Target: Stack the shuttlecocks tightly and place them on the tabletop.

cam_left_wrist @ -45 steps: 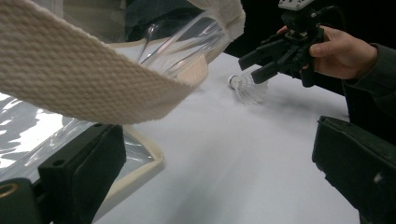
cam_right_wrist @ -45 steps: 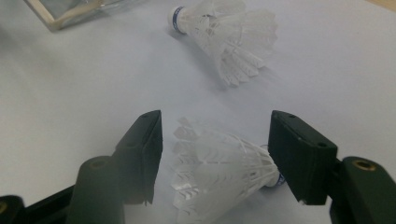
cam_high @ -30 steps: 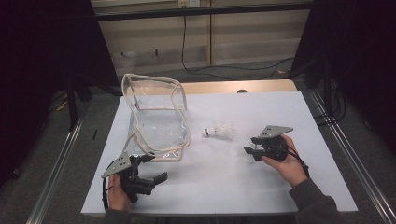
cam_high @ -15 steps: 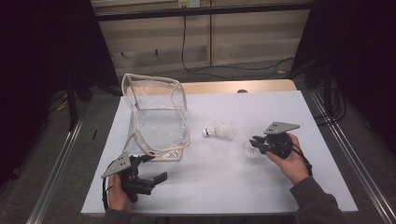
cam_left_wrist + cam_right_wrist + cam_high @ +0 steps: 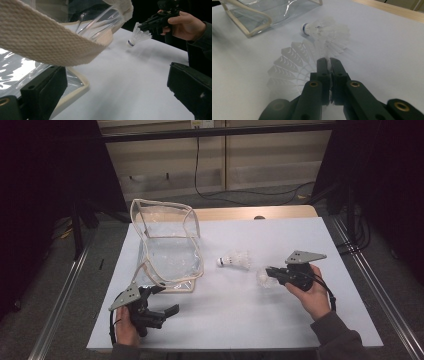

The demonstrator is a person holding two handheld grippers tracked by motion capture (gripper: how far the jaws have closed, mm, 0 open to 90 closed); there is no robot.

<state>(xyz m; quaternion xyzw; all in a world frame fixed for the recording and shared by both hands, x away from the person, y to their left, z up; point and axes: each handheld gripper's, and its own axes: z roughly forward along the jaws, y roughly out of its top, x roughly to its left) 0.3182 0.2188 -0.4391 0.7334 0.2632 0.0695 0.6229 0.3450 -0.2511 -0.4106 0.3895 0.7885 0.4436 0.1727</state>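
A clear pouch (image 5: 167,251) with cream trim stands open at the table's left. One white shuttlecock (image 5: 235,260) lies on the white table just right of it. My right gripper (image 5: 269,271) is shut on the feather skirt of a second shuttlecock (image 5: 262,278), a little nearer than the first. In the right gripper view the jaws (image 5: 328,60) pinch that skirt (image 5: 289,72), with the lying shuttlecock (image 5: 322,30) beyond. My left gripper (image 5: 167,299) is open at the pouch's near edge. In the left gripper view (image 5: 117,72) the pouch's cream strap (image 5: 50,42) crosses close above.
The white table top (image 5: 240,320) runs to a wooden strip (image 5: 280,212) at the far edge. Metal rails (image 5: 375,290) flank the table on both sides. In the left gripper view the other hand (image 5: 186,23) holds its shuttlecock (image 5: 138,35) above the table.
My right gripper has shifted slightly right and away with the shuttlecock in its jaws. The left gripper and the pouch have stayed put.
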